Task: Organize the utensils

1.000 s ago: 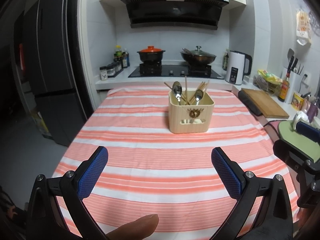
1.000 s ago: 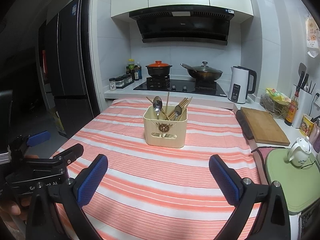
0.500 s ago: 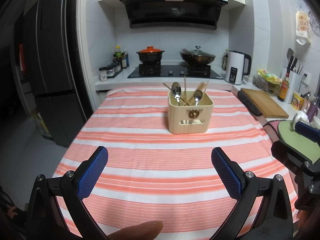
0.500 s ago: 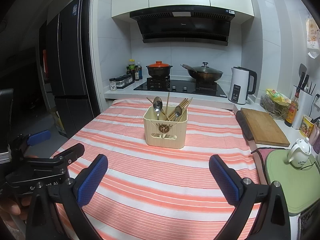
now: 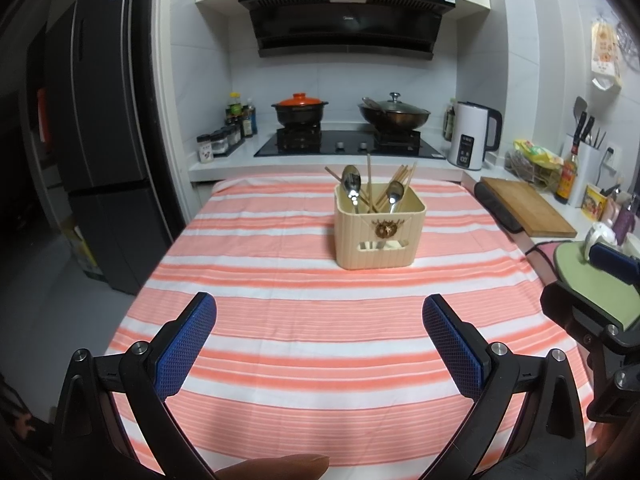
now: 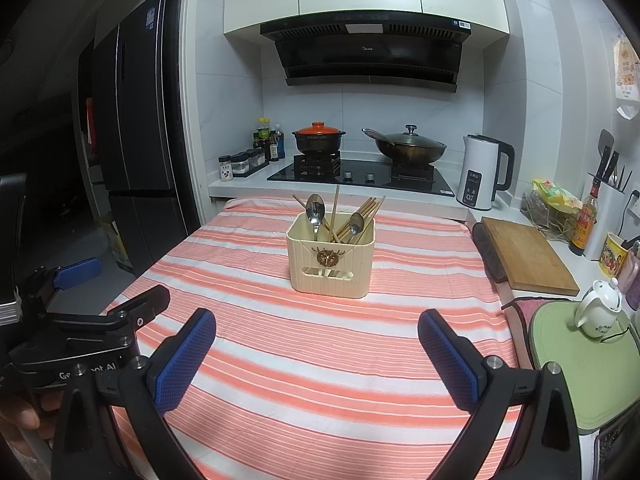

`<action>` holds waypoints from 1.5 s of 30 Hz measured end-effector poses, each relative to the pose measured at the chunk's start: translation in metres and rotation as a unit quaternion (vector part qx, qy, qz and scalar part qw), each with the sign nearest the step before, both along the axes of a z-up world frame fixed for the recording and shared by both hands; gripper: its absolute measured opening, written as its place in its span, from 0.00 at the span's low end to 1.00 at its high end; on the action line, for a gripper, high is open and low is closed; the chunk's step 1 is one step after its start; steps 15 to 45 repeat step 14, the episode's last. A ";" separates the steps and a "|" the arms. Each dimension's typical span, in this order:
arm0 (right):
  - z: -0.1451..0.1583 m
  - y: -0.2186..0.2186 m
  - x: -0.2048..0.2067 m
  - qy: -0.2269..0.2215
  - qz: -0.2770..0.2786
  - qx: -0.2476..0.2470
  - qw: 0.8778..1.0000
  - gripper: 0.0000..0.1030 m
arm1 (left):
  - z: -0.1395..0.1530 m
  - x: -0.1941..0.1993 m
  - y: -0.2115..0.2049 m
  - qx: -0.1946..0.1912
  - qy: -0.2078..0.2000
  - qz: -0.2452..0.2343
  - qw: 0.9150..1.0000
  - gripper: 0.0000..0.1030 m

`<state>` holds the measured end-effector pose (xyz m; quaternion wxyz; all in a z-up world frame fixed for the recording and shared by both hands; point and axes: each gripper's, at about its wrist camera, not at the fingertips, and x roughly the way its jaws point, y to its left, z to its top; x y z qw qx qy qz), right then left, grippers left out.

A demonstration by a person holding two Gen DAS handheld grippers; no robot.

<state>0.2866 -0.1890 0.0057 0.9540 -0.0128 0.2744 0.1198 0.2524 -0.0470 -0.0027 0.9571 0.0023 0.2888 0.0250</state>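
Observation:
A cream utensil holder (image 5: pixel 380 236) (image 6: pixel 331 264) stands upright in the middle of the striped tablecloth (image 5: pixel 280 320) (image 6: pixel 320 352). Two metal spoons (image 5: pixel 352 188) (image 6: pixel 315 210) and several wooden chopsticks (image 5: pixel 404 178) (image 6: pixel 366 210) stick out of its top. My left gripper (image 5: pixel 319 320) hovers open over the near part of the table, well short of the holder, nothing between its blue pads (image 5: pixel 186 346). My right gripper (image 6: pixel 316 334) is open and empty too, also short of the holder. Each gripper shows at the edge of the other's view.
Behind the table runs a counter with a hob, an orange-lidded pot (image 5: pixel 299 109), a wok (image 5: pixel 394 114) and a white kettle (image 5: pixel 472 136). A wooden cutting board (image 6: pixel 524 254), a green mat with a white teapot (image 6: pixel 600 308) and bottles line the right side. A dark fridge (image 5: pixel 100 140) stands left.
Both grippers have drifted very slightly; the holder sits a touch lower in the left wrist view. Nothing was grasped or released.

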 end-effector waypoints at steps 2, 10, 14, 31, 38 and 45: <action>0.000 -0.001 0.000 0.000 0.000 0.000 1.000 1.00 | 0.000 0.000 0.000 0.000 0.000 0.000 1.000 1.00; -0.001 -0.002 0.002 0.003 0.001 -0.001 1.000 1.00 | 0.003 -0.001 -0.002 -0.009 -0.009 0.000 1.000 1.00; -0.002 -0.002 0.002 0.005 0.000 -0.002 1.000 1.00 | 0.003 -0.002 -0.004 -0.005 -0.013 0.001 1.000 1.00; -0.002 -0.002 0.002 0.005 0.000 -0.002 1.000 1.00 | 0.003 -0.002 -0.004 -0.005 -0.013 0.001 1.000 1.00; -0.002 -0.002 0.002 0.005 0.000 -0.002 1.000 1.00 | 0.003 -0.002 -0.004 -0.005 -0.013 0.001 1.000 1.00; -0.002 -0.002 0.002 0.005 0.000 -0.002 1.000 1.00 | 0.003 -0.002 -0.004 -0.005 -0.013 0.001 1.000 1.00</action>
